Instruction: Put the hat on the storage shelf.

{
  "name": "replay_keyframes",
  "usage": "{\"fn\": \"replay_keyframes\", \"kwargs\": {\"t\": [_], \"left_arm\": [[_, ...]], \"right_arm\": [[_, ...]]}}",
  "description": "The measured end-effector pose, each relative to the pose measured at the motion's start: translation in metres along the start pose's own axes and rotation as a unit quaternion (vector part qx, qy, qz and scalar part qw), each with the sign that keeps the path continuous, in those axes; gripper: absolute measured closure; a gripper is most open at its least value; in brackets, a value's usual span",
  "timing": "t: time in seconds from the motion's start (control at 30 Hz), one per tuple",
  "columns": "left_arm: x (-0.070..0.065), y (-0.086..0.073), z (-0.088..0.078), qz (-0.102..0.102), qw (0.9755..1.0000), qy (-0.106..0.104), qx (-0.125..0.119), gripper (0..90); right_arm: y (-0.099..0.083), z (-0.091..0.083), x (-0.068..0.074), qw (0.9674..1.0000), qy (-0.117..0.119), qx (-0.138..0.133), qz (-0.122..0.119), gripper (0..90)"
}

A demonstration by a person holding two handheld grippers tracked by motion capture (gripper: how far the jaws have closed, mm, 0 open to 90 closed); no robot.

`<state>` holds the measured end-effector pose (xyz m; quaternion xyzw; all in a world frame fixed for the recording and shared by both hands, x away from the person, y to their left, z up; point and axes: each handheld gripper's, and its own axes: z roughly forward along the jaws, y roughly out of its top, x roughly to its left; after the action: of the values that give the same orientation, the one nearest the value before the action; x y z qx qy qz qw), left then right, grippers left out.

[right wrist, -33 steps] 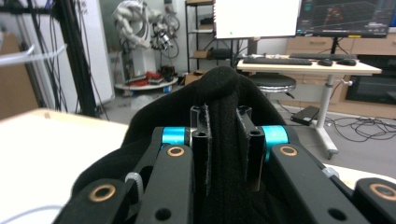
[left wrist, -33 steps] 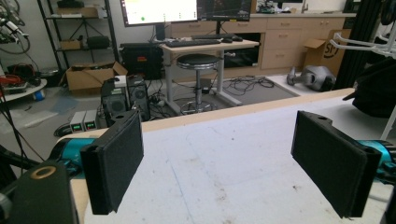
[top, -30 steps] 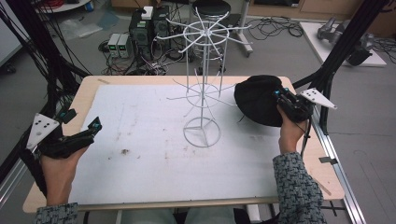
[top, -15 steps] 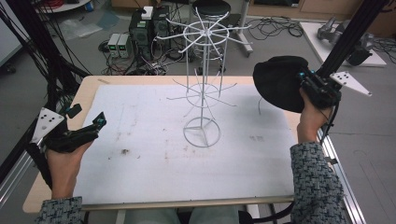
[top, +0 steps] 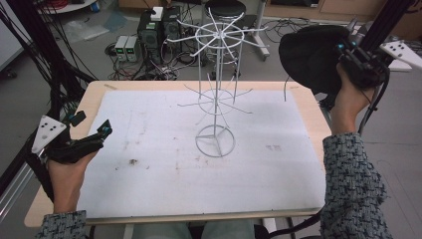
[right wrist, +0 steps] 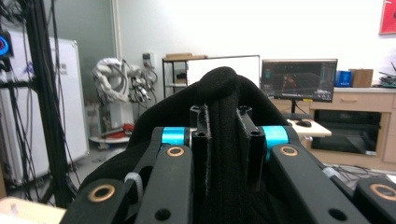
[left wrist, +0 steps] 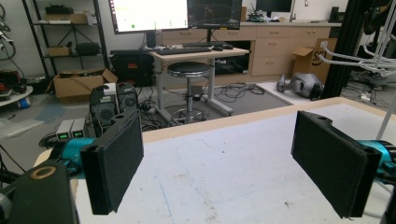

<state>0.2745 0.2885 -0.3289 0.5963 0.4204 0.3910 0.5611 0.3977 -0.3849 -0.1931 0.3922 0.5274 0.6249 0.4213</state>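
While the right gripper (top: pixel 348 52) hangs in the air beyond the surface's far right corner, its jaws are clamped on a black hat (top: pixel 311 57), fabric bunched between them in the right gripper view. Over at the near left edge, the left gripper (top: pixel 92 133) rests low with its jaws spread wide, nothing between them. A white wire rack (top: pixel 216 89) stands upright mid-surface (top: pixel 149 199), well apart from both.
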Motion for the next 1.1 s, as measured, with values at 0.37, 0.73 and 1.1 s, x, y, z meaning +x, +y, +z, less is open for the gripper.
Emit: {"fn": "replay_keyframes", "kwargs": {"t": [0.37,0.73,1.1], "left_arm": [[0.000,0.000,0.000,0.001,1.0000,-0.003,-0.001,17.2],[-0.001,-0.002,0.004,-0.003,1.0000,-0.005,0.001,17.2],[-0.001,-0.002,0.003,-0.002,1.0000,-0.006,0.000,17.2]], "right_arm": [[0.048,0.003,0.018,0.9993,0.012,-0.035,-0.001,79.0],[0.082,-0.003,0.039,0.9975,0.035,-0.061,0.005,78.8],[0.096,-0.013,0.060,0.9890,0.100,-0.092,0.059,78.1]]}}
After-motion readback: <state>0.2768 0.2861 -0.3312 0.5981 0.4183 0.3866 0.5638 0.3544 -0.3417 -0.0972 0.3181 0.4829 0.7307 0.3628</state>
